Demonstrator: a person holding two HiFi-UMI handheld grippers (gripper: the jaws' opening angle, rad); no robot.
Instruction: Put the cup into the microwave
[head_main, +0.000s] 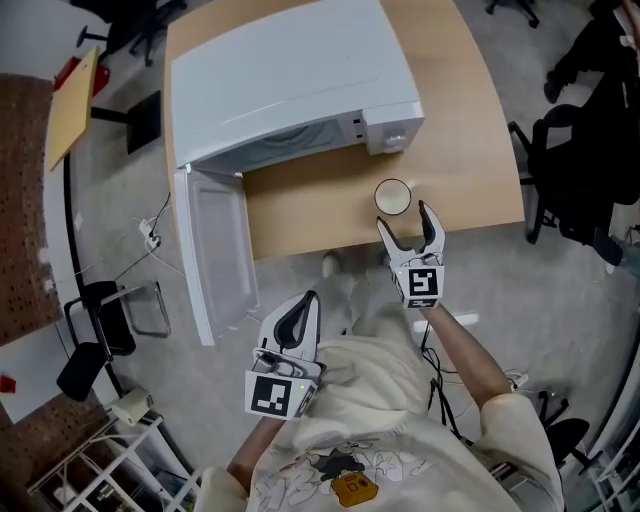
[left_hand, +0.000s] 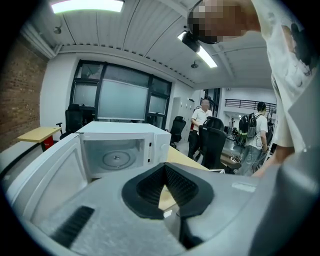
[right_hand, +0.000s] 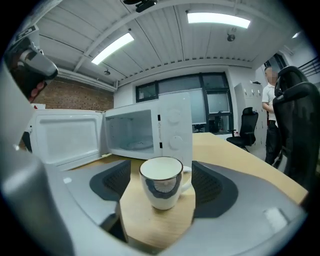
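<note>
A white cup (head_main: 393, 197) with a dark rim stands on the wooden table (head_main: 460, 120) near its front edge, just in front of the white microwave (head_main: 300, 80). The microwave's door (head_main: 215, 250) hangs wide open to the left. My right gripper (head_main: 408, 222) is open, level with the cup. In the right gripper view the cup (right_hand: 161, 182) stands between the pads (right_hand: 112, 182) with a gap on each side, its handle to the right. My left gripper (head_main: 308, 303) is shut and empty, off the table beside the door. It faces the microwave's empty cavity (left_hand: 116, 157).
Black office chairs (head_main: 580, 170) stand right of the table and another chair (head_main: 95, 350) stands at the lower left. A cable lies on the floor by the door. People (left_hand: 202, 117) stand far back in the room.
</note>
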